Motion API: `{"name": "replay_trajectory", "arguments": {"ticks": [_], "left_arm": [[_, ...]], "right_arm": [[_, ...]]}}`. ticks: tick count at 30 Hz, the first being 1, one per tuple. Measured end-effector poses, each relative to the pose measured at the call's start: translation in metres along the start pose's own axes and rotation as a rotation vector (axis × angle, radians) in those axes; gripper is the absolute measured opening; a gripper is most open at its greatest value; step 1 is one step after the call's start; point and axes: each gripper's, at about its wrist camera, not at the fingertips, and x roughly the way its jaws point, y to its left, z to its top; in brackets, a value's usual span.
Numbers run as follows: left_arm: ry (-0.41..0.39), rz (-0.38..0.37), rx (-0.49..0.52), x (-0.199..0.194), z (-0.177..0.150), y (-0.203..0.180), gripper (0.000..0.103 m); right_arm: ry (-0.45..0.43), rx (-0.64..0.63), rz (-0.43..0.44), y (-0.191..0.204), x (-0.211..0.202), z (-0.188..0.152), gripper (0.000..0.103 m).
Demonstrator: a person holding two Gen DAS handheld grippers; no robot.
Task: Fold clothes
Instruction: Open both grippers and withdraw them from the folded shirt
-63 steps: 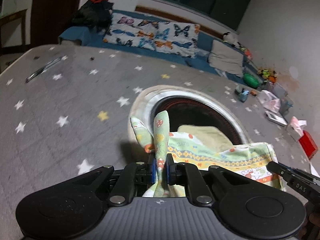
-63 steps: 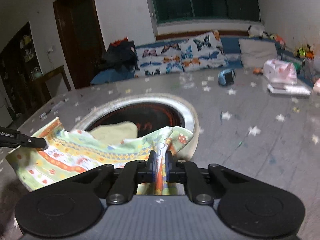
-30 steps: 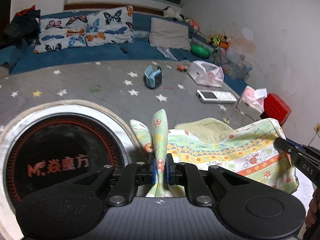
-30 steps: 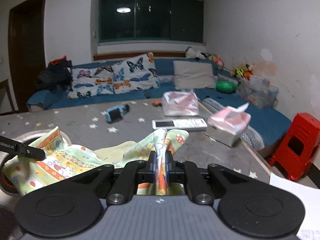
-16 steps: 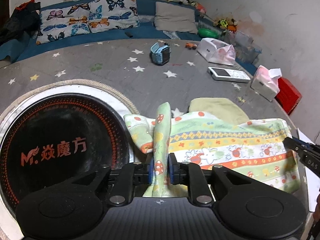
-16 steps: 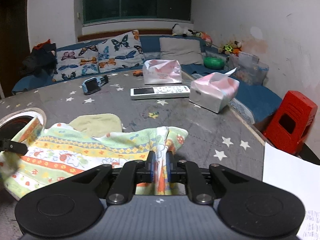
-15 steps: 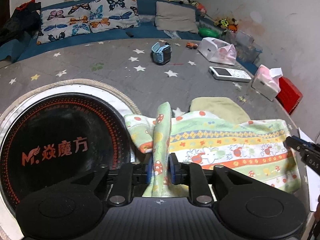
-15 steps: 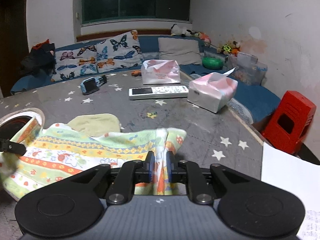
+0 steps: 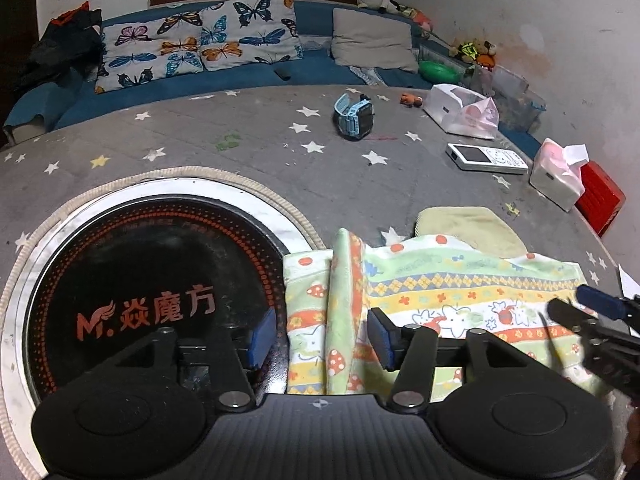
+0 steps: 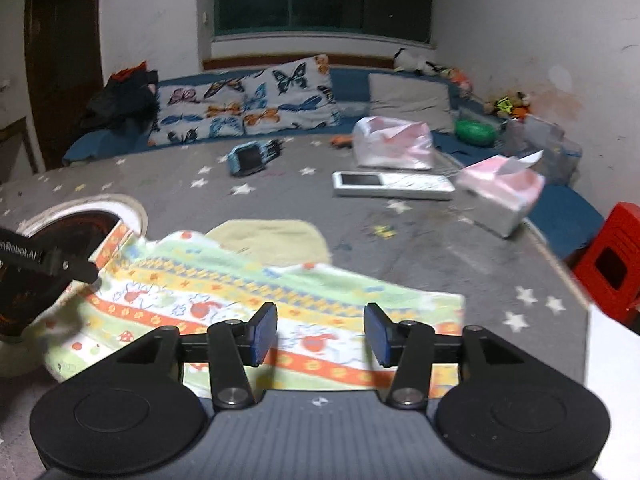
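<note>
A colourful patterned cloth (image 9: 440,292) lies flat on the grey star-print table, over a pale yellow cloth (image 9: 468,224). Its left end rests on the black round cooktop's edge, with a raised crease standing between my fingers. My left gripper (image 9: 322,338) is open, its pads either side of that crease. My right gripper (image 10: 320,334) is open above the patterned cloth's (image 10: 280,304) right end, apart from it. The yellow cloth (image 10: 268,238) shows behind. The right gripper's tip (image 9: 592,312) shows at the left view's right edge.
A round black cooktop (image 9: 140,280) with a white rim is set in the table at the left. A blue watch (image 9: 354,116), a white remote (image 9: 486,158), a tissue box (image 9: 558,172) and a plastic bag (image 9: 464,114) lie further back. A red stool (image 10: 608,264) stands beyond the right edge.
Both grippers have opened and let go of the patterned cloth, which has dropped flat on the table. Before that they carried it rightward off the cooktop.
</note>
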Motion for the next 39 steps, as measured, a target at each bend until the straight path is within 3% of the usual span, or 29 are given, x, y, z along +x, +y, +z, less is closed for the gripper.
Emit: {"name": "replay_trajectory", "arguments": {"ticks": [10,15,19,24,39], "left_arm": [[0.009,0.017,0.02,0.013,0.008,0.001,0.057],[-0.027,0.045,0.076,0.001,0.0,-0.007,0.073],[-0.039,0.036,0.087,-0.011,-0.012,-0.011,0.081],[-0.067,0.018,0.099,-0.031,-0.029,-0.014,0.09],[-0.11,0.007,0.084,-0.066,-0.069,-0.002,0.091]], "right_arm": [[0.033,0.041,0.007,-0.001,0.03,0.006,0.056],[0.017,0.043,0.016,0.004,0.019,0.004,0.066],[0.004,0.07,0.026,0.009,0.002,-0.006,0.079],[-0.005,0.078,0.03,0.017,-0.02,-0.02,0.085],[-0.025,0.014,0.034,0.053,-0.058,-0.054,0.091]]}}
